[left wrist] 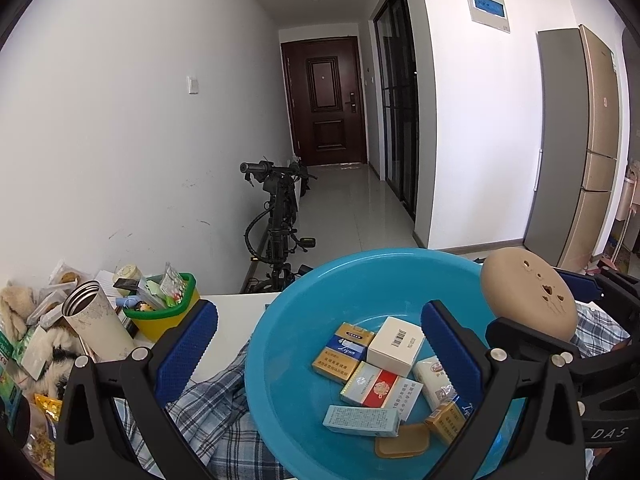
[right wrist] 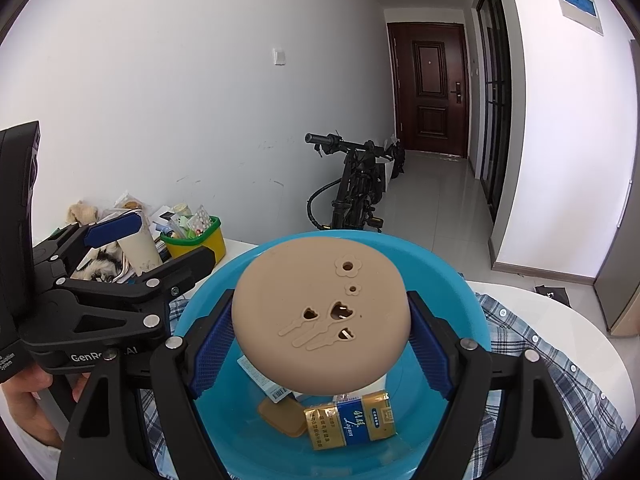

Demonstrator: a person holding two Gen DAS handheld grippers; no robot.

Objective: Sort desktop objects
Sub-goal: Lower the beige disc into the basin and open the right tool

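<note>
A blue plastic basin [left wrist: 280, 360] [right wrist: 452, 280] sits on a plaid shirt [left wrist: 208, 408] on the white table. In it lie several cigarette packs [left wrist: 344, 352], a white box [left wrist: 394, 346] and a small tan case [left wrist: 402, 440]. My right gripper [right wrist: 320, 344] is shut on a round tan disc [right wrist: 320, 312] [left wrist: 528, 296] with flower and heart cut-outs, held just above the basin. My left gripper [left wrist: 320, 348] stands open astride the basin's left rim, one finger outside and one over the inside, touching nothing.
A yellow basket with a green rim [left wrist: 166, 312] [right wrist: 196, 240], full of small items, stands at the table's left. Beside it are a tall cup [left wrist: 96, 324], a plush toy [left wrist: 16, 308] and snack packets. Beyond the table's far edge stands a black bike [left wrist: 280, 216].
</note>
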